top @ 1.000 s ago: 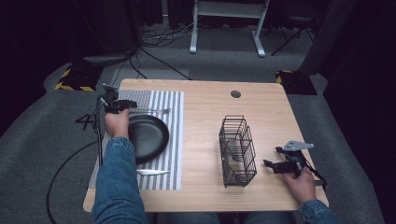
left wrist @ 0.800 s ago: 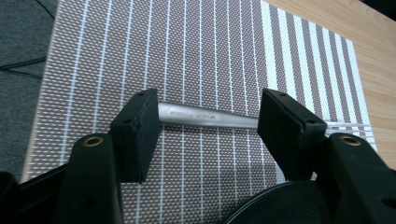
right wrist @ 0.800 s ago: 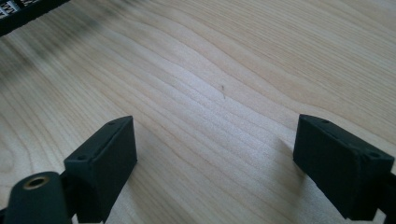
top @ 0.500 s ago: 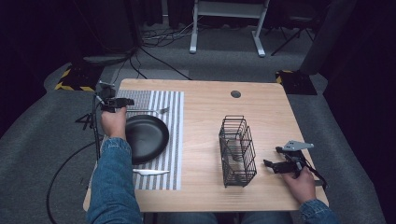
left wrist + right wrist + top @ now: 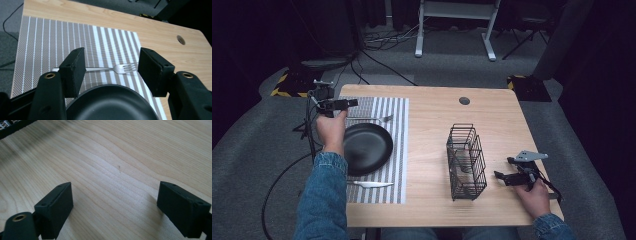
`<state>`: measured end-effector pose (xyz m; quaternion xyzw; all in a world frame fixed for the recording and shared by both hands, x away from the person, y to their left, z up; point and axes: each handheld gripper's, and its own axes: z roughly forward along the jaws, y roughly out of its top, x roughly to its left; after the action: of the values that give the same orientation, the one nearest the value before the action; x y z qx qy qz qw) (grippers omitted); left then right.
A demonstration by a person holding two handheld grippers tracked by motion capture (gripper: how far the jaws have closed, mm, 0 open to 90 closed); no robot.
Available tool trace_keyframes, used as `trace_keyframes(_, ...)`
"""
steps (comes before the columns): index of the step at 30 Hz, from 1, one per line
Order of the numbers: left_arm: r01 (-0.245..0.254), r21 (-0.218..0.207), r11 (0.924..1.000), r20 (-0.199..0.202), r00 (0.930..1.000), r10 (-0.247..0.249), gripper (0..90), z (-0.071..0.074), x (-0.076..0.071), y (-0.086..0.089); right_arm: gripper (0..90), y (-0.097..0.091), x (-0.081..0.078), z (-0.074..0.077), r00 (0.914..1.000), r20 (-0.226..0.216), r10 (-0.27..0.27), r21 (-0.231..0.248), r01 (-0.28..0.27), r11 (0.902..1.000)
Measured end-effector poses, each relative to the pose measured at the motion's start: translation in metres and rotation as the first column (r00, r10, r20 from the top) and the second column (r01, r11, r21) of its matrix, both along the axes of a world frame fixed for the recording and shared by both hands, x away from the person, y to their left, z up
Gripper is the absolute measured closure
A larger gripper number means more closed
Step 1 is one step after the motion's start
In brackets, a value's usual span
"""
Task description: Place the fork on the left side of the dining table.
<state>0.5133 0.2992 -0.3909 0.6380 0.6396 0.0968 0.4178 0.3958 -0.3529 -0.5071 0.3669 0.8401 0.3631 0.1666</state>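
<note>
- The left hand-held gripper [image 5: 343, 104] has lifted off the striped mat [image 5: 398, 150] and moved away from the person; its jaws gape wide and carry nothing.
- The fork [image 5: 107, 69] lies flat on the mat just beyond the black plate [image 5: 366, 148], framed between those jaws, so a grasp looks imminent.
- The right hand-held gripper [image 5: 507, 176] rests released on the counter [image 5: 432, 110], beside the wire basket [image 5: 466, 161].

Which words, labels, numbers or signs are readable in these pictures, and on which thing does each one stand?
No text can be read with confidence.
Black strip at the top left corner of the right gripper view: white marks, too blurred and cut off to read.
Striped mat, fork, black plate, wire basket, table: no writing visible.
Yellow and black hazard stripes on the floor: a pattern, no words.
</note>
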Motion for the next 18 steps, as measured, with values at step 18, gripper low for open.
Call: trace_keyframes(18,0.065,0.065,0.9958,0.125,0.9894,-0.073,39.5,0.037,-0.077,-0.004,13.5,0.0,0.0,0.0,1.0,0.0,0.001,0.0,-0.001,1.0)
